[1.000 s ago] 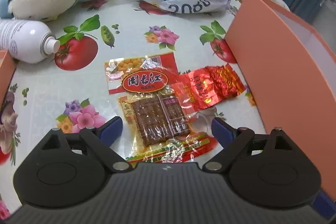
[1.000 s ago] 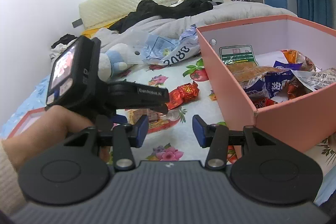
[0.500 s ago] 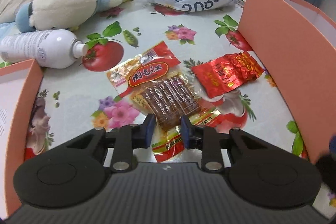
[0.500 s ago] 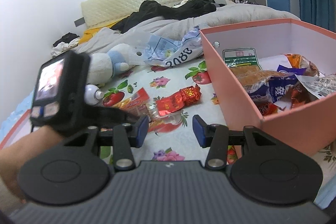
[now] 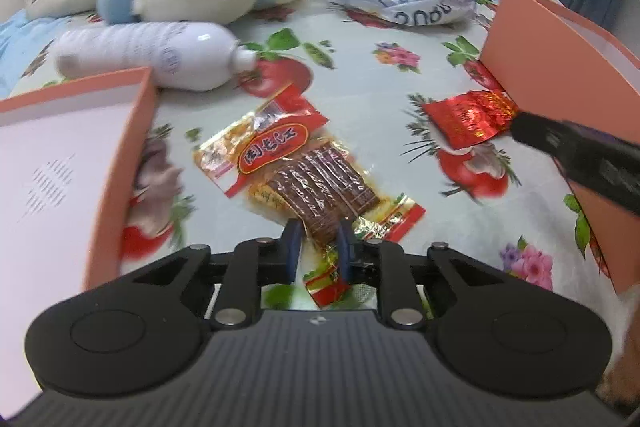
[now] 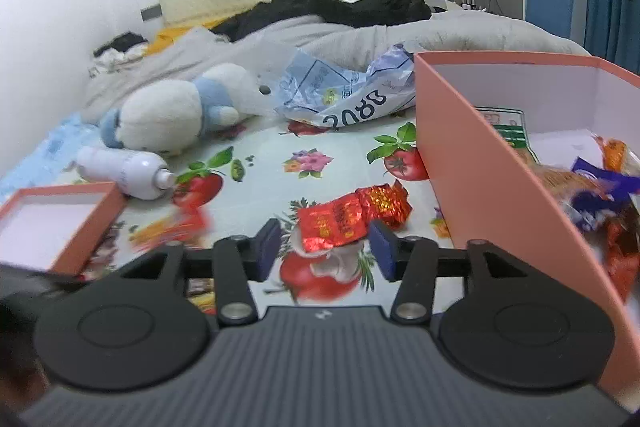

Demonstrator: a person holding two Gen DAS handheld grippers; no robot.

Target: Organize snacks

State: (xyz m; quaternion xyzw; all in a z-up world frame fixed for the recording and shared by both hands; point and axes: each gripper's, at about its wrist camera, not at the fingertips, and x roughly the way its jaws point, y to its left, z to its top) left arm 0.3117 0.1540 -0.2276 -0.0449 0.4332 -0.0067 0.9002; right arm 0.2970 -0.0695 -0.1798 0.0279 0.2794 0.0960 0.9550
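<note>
Left gripper (image 5: pixel 316 241): fingers clamped on the near end of the dried-meat snack pack (image 5: pixel 304 173). Right gripper (image 6: pixel 325 250): jaws spread, empty, just before the red foil packet (image 6: pixel 354 217) beside the pink box (image 6: pixel 488 187).

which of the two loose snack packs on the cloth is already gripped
The clear pack of brown strips with the red oval label: the left gripper is shut on its near end. The crinkled red foil packet lies untouched.
</note>
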